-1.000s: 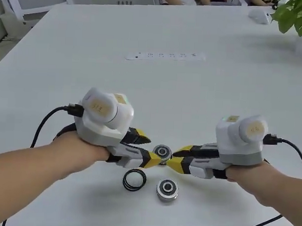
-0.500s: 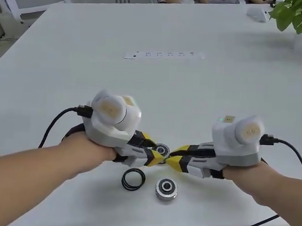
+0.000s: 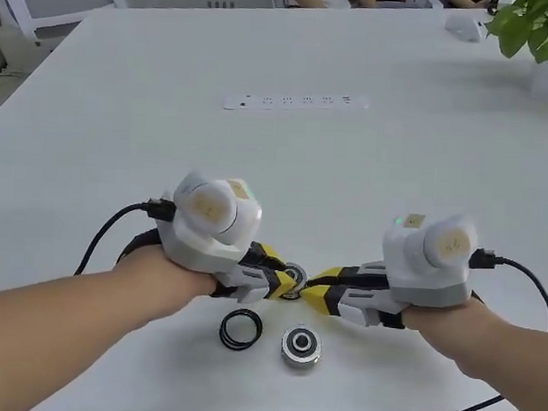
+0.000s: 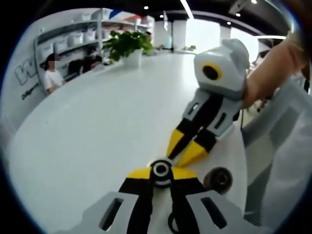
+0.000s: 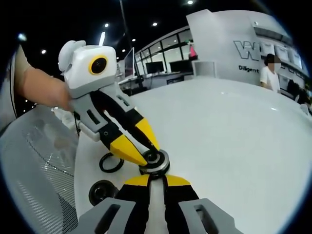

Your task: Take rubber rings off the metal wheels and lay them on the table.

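A small metal wheel (image 3: 294,276) hangs just above the table between the two grippers. My left gripper (image 3: 284,284) is shut on it; in the left gripper view the wheel (image 4: 161,169) sits between the yellow tips of my left gripper (image 4: 161,174). My right gripper (image 3: 310,294) meets it from the right, its jaws closed on the dark rubber ring at the rim of the wheel (image 5: 155,162). On the table below lie loose black rubber rings (image 3: 241,329) and a second metal wheel (image 3: 302,345).
A white power strip (image 3: 292,102) lies across the middle of the white table (image 3: 394,156). A green plant (image 3: 529,25) stands at the far right corner. Black cables (image 3: 109,230) trail from both grippers. People sit at the far edge.
Both grippers stay joined at the wheel. The left gripper has drifted slightly right and down, covering more of the wheel. The rings and second wheel on the table have not moved.
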